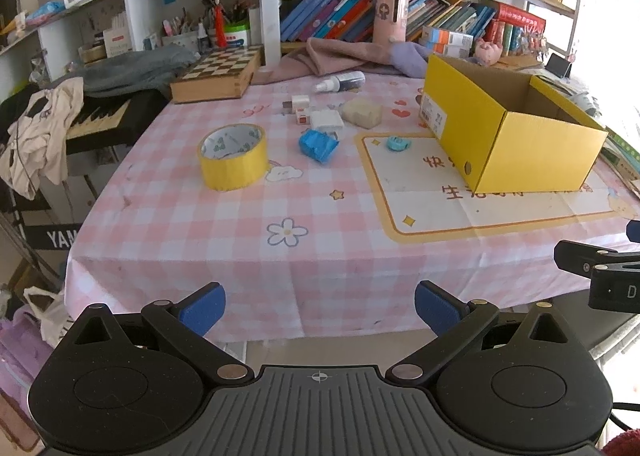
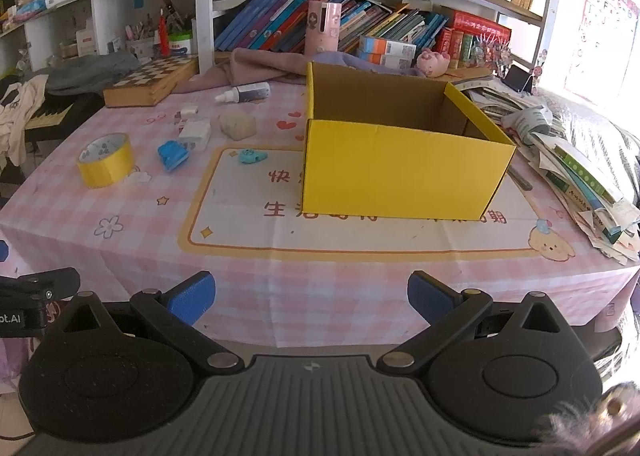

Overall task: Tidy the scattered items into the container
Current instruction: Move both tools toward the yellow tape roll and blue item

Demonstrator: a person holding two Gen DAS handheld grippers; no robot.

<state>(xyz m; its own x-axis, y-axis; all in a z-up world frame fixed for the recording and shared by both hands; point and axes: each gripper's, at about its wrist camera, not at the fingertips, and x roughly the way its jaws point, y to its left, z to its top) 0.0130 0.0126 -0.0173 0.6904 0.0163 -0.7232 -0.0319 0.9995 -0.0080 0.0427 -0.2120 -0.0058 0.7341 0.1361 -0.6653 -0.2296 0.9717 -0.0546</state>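
Before the checked table (image 1: 320, 256), left gripper (image 1: 320, 306) and right gripper (image 2: 311, 296) seemingly level, fingers wide apart, empty.

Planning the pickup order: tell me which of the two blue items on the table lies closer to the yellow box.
The small light-blue round item, lying on the cream mat just beside the yellow box. The larger crumpled blue item sits farther left, on the pink check cloth.
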